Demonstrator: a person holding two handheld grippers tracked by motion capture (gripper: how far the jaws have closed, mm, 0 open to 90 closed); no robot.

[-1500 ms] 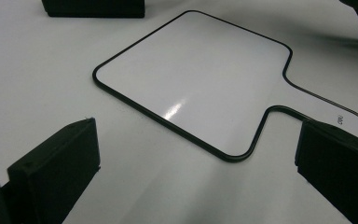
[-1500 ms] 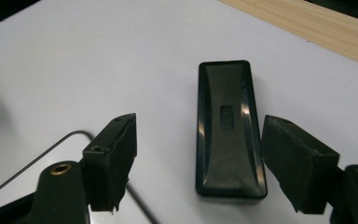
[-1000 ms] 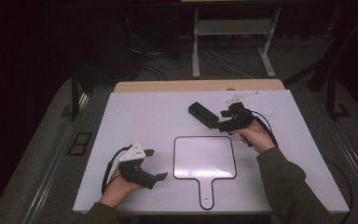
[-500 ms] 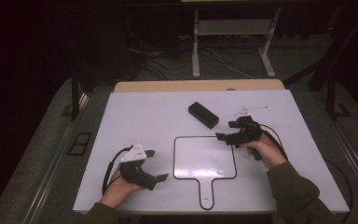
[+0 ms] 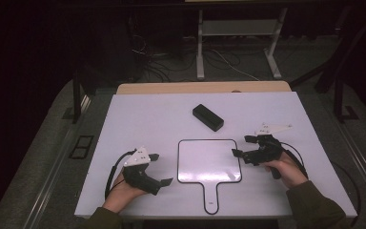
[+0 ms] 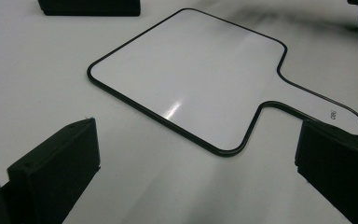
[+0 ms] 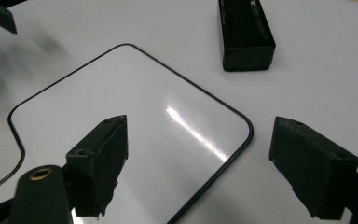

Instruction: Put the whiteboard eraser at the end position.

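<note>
both tools low, left tool and right tool open-jawed

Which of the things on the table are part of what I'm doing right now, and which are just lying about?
In the job: paddle-shaped whiteboard; black eraser block; left gripper, open; right gripper, jaws just opening, empty.

Lying about: cables on the floor; white stand.

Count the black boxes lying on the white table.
1: the black box lies on the white table, beyond the far edge of the paddle-shaped whiteboard. None seems hidden.
</note>
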